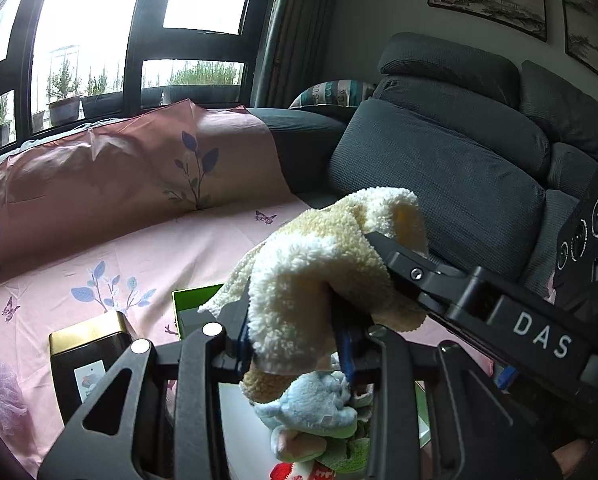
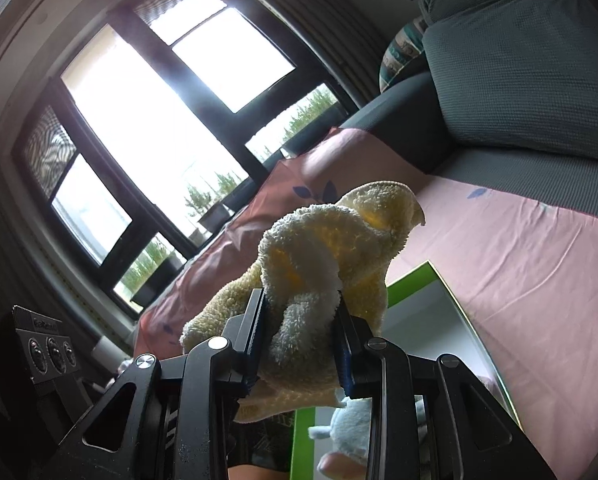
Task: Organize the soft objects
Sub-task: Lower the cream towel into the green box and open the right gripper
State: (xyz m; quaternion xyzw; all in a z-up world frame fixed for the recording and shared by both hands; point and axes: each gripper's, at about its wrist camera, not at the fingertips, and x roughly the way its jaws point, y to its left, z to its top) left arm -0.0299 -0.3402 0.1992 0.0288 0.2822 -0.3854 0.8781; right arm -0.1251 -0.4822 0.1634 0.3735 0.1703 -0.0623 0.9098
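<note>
Right now both grippers are clamped on one fluffy yellow towel (image 1: 319, 264): the left gripper (image 1: 295, 340) pinches one bunch, the right gripper (image 2: 299, 344) another. It hangs above a green-rimmed box (image 2: 427, 280) on the pink sheet (image 1: 139, 248), over a pale blue cloth (image 1: 315, 400) inside.

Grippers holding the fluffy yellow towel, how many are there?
2. The left gripper pinches the yellow towel's lower end; the right gripper pinches another bunch, reaching in from the right.
</note>
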